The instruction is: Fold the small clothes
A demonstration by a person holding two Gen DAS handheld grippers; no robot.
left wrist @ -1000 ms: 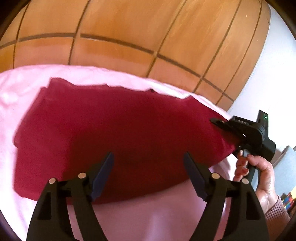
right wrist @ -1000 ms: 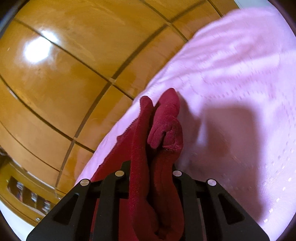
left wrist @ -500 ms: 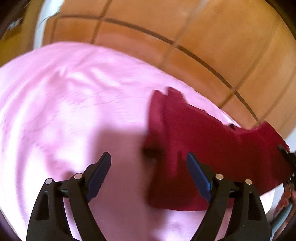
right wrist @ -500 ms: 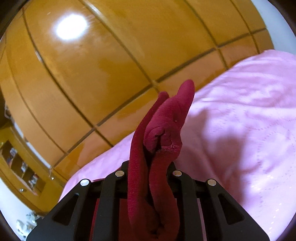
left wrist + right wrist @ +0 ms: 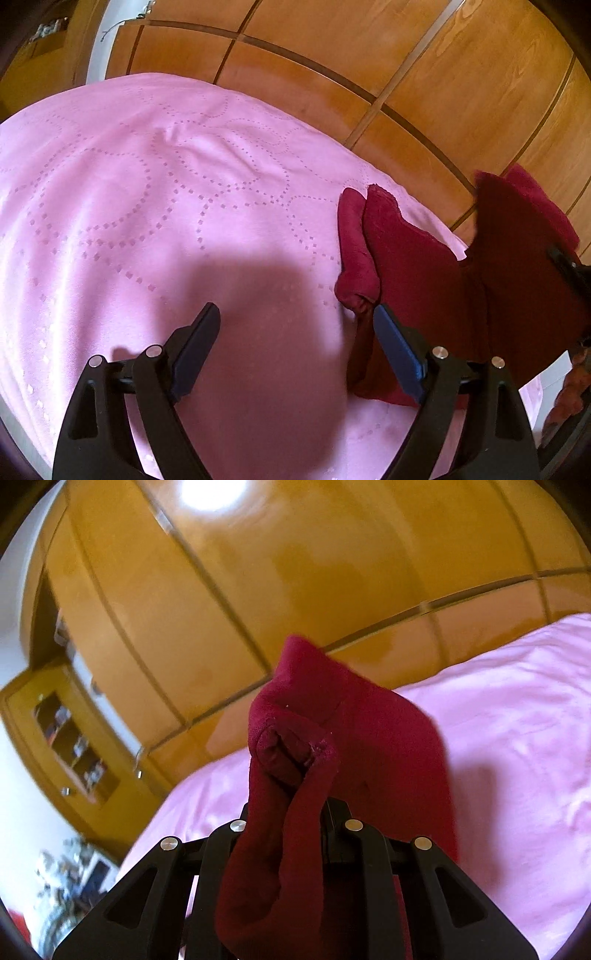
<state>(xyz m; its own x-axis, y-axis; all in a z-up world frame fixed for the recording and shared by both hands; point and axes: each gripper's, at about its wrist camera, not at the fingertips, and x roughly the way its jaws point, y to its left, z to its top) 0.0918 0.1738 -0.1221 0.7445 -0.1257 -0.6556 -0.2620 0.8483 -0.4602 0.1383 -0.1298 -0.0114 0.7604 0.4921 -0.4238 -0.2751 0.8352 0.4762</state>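
The right gripper (image 5: 295, 812) is clamped on the red garment (image 5: 424, 266), lifting it off the bed (image 5: 166, 184); beside the garment, the left gripper (image 5: 295, 332) hangs wide apart, empty.

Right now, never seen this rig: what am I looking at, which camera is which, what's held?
There is no robot. A person carries a handheld two-finger gripper in each hand, and each has a fisheye camera looking forward along its fingers.

The left wrist view shows the left gripper open and empty above a pink bedspread, with a dark red garment at the right. Its far end is lifted by the right gripper at the frame edge, where part of the person's hand shows.

The right wrist view shows the right gripper shut on the bunched garment, which hides the fingers' tips. Wooden wardrobe doors stand behind the bed.
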